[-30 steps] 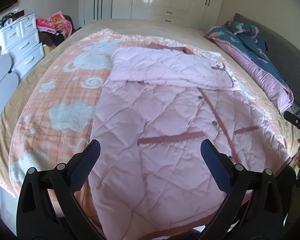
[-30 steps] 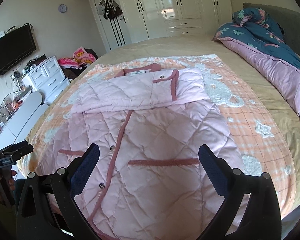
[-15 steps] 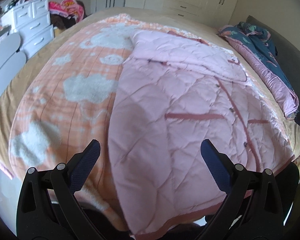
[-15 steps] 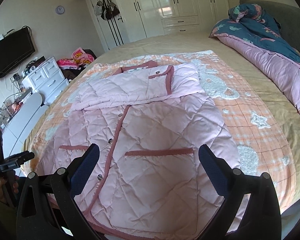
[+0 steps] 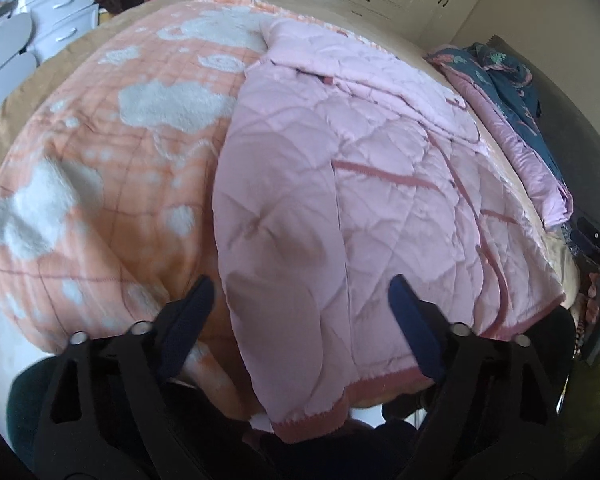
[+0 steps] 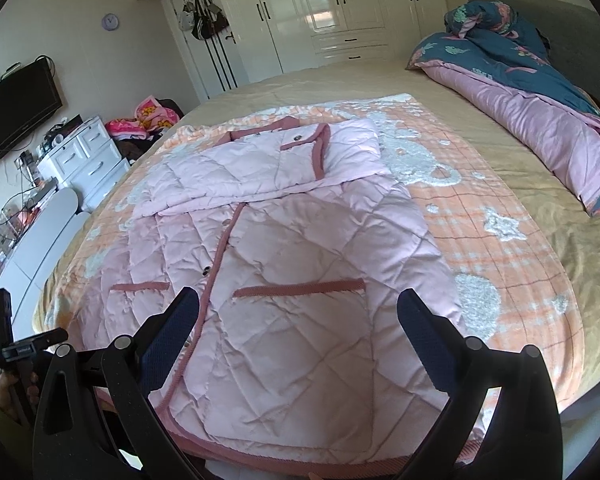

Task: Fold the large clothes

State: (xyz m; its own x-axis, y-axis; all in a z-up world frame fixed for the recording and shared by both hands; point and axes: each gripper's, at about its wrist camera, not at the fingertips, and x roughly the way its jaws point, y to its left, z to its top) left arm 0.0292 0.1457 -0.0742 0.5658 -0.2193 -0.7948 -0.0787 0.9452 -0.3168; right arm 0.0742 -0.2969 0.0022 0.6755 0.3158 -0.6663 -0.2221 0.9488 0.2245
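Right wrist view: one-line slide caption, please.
Open right gripper over the hem of a pink quilted coat on the bed.

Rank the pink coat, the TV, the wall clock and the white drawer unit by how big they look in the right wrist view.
1. pink coat, nearest
2. TV
3. white drawer unit, close to the TV, unsure
4. wall clock

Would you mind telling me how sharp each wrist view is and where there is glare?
Left wrist view: motion-blurred, the orange blanket smeared and the pink quilted coat soft. Right wrist view: sharp, with window glare on the white wardrobe doors. Both bend straight lines, fisheye-style.
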